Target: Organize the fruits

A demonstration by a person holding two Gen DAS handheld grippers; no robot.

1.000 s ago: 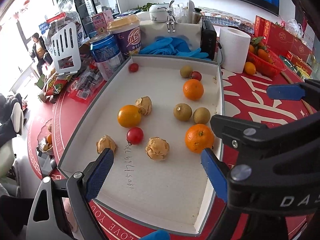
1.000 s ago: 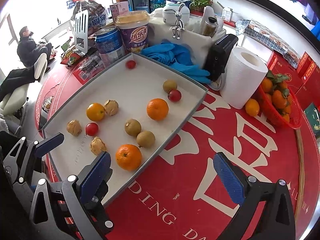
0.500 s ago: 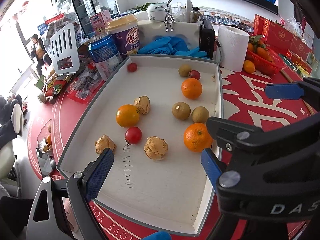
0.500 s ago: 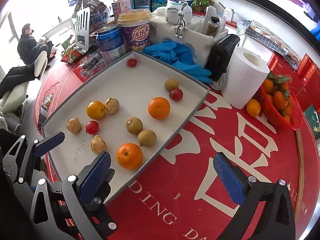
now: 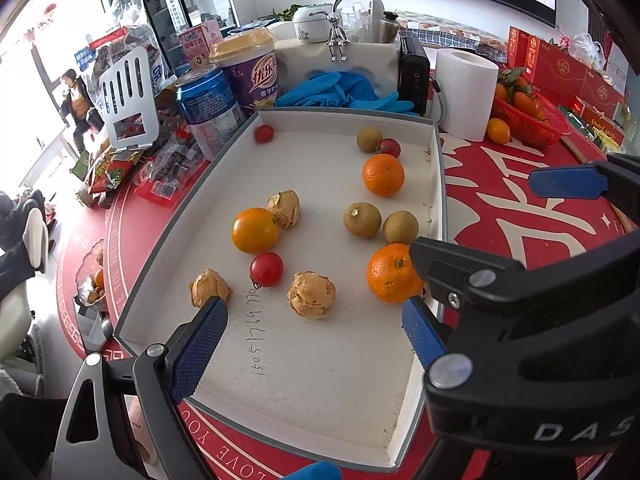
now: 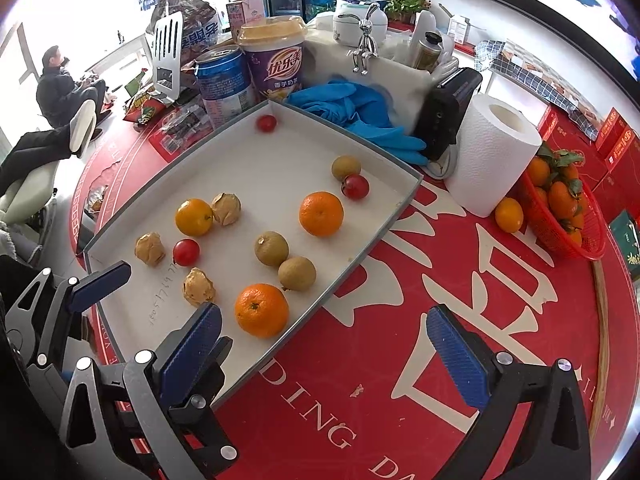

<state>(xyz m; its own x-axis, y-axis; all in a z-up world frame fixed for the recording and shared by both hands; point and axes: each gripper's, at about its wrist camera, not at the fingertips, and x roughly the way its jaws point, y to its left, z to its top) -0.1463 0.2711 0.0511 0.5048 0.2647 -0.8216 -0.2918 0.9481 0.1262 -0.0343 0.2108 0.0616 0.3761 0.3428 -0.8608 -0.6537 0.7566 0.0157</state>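
Round red worktop [image 6: 360,360], cluttered; white tray [image 5: 320,380] of scattered fruit. Left gripper [image 5: 312,328] and right gripper [image 6: 324,344] fingers wide, empty.

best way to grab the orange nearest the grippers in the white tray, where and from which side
Grip the near orange across its widest middle, coming from above. It is round with its stem dimple up, so any pad direction fits, but a brown fruit sits close behind it and the tray wall runs along its right. Probably set the pads left and right of it, clear of both.

Mixed fruits [image 5: 312,216] lie scattered in white tray [image 5: 320,380].
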